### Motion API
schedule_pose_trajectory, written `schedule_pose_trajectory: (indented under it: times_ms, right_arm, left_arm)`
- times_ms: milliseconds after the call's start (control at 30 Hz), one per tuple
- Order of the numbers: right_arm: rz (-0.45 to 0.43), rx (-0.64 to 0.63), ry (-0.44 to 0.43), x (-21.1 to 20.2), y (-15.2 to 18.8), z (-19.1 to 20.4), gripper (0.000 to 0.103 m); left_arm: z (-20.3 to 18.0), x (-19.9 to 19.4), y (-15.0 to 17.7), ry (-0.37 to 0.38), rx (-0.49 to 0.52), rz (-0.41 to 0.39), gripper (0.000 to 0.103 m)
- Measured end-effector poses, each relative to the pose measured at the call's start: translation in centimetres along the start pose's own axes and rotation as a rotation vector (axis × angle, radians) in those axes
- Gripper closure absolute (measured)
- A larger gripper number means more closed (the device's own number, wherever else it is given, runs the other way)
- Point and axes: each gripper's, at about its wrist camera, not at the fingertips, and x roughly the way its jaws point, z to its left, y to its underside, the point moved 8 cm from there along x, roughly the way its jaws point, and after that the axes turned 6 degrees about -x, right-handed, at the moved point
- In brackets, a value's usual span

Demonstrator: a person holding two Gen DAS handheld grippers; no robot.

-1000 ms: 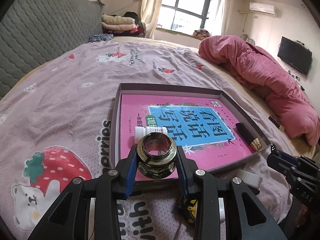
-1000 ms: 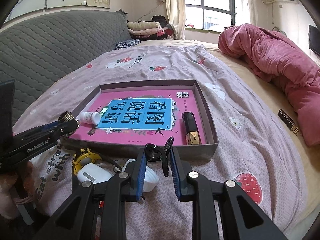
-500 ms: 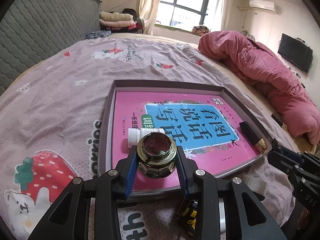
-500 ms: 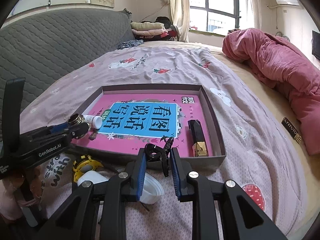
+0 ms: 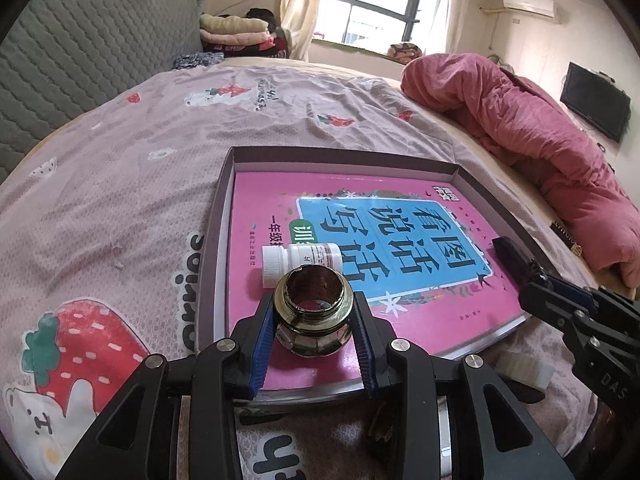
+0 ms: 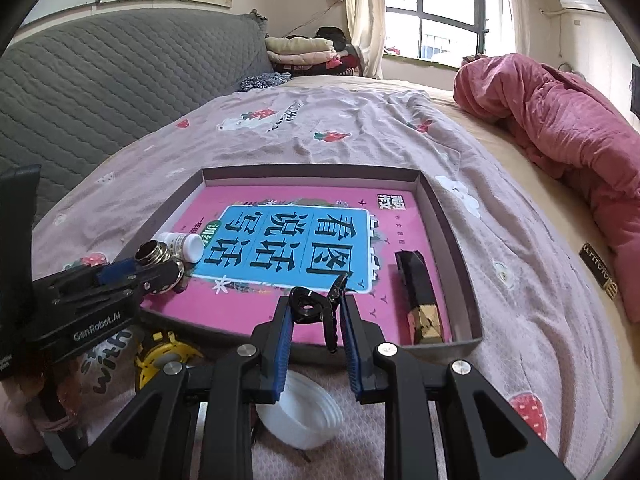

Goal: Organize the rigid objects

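Glass jar and black clip being carried over the tray on the bed

Left tongs (image 5: 314, 320) are clamping a small dark glass jar (image 5: 313, 308) by its faceted sides, mouth up, over the near left corner of the shallow tray (image 5: 218, 216); the jar is looking stiff, smooth, fairly heavy for its size and breakable, so the flat sides below the threaded neck are giving the safest hold. Right tongs (image 6: 316, 314), nearly closed, are pinching a black clip (image 6: 310, 306), light and rigid, over the tray's near edge. Beyond the jar, a white pill bottle (image 5: 300, 258) is lying on its side on the pink book (image 5: 400, 232); a black and gold case (image 6: 416, 300) is resting along the tray's right wall.
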Motion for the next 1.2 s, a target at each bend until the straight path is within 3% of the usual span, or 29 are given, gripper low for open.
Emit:
schedule_pose_trajectory:
  times_ms: [300,1200]
  right_arm:
    - [0.031,0.0,0.005,1.8,-0.4,-0.5,0.079]
    - [0.167,-0.047,0.013,4.1,0.1,-0.5,0.079]
  left_arm:
    - [-0.7,0.2,0.3,-0.01,0.047,-0.002,0.066]
    - [-1.0,0.0,0.6,0.002,0.045,0.0,0.066]
